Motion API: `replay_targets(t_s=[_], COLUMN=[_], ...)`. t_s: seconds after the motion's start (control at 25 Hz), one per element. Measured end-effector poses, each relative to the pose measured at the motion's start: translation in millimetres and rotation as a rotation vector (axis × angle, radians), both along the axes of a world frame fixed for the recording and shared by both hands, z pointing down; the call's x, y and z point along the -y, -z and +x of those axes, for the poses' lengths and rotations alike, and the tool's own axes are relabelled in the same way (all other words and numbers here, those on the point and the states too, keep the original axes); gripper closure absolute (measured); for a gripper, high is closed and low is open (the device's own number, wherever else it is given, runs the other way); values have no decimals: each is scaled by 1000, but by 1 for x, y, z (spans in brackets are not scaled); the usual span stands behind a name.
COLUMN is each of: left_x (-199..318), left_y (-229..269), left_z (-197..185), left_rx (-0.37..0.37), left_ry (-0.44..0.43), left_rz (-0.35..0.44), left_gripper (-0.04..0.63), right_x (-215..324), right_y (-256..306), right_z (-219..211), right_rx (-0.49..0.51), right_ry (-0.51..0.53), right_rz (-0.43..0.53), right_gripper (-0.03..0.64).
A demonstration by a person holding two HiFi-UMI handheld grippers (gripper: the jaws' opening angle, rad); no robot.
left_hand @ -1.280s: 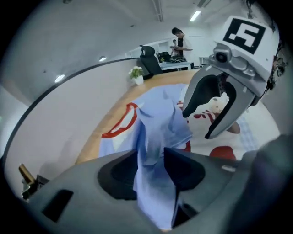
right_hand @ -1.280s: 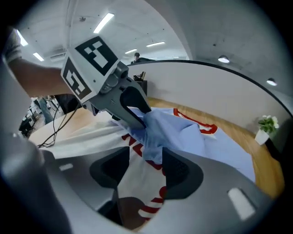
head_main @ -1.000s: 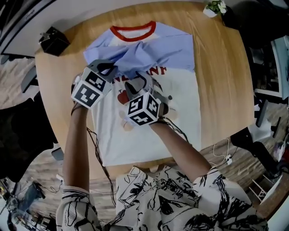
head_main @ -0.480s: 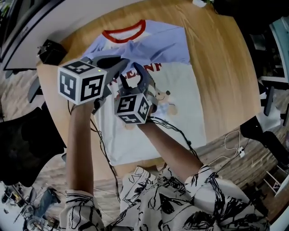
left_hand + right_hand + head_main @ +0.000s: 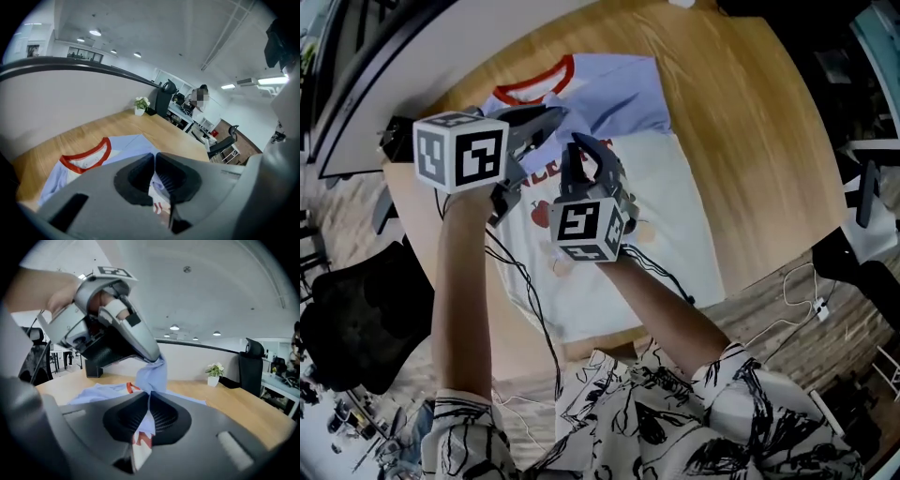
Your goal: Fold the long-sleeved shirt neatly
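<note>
Left claw [image 5: 551, 119] pinches shirt [image 5: 675, 206]; right claw [image 5: 581, 150] closing on shirt.

The shirt [image 5: 675, 216], white with blue shoulders and red collar [image 5: 534, 84], lay flat, collar toward eleven o'clock, one blue sleeve [image 5: 153, 376] pulled up.

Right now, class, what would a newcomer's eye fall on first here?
The two grippers held up side by side: the left gripper shut on a blue sleeve, the right gripper closing its jaws with printed cloth between them. Under them the shirt, red collar at the far end, lies on the wooden table.
</note>
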State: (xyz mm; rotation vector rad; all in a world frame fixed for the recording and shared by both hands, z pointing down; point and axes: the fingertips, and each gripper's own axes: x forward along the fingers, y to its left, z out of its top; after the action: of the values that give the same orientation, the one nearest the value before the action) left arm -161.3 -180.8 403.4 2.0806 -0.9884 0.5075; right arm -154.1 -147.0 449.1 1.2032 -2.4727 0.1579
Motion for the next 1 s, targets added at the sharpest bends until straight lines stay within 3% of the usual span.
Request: replay_targets(t_s=[0.28, 0.44, 0.64, 0.84, 1.0], left_x=[38, 54, 70, 89, 105], left_y=[-20, -48, -91, -114, -125], left_z=[26, 45, 58, 83, 101], left_rx=[138, 196, 324, 249, 233], left_ry=[-101, -205, -349, -359, -370], left_rz=[-72, -179, -314, -400, -387], left_gripper=[578, 577, 577, 577, 574], right_x=[29, 42, 50, 54, 63], right_y=[-3, -32, -61, -83, -90], right_z=[50, 76, 100, 113, 127], right_rx=[262, 318, 339, 318, 286], right_ry=[-10, -48, -109, -138, -167], right_rz=[-188, -340, -480, -546, -534], right_gripper=[586, 586, 586, 561, 537])
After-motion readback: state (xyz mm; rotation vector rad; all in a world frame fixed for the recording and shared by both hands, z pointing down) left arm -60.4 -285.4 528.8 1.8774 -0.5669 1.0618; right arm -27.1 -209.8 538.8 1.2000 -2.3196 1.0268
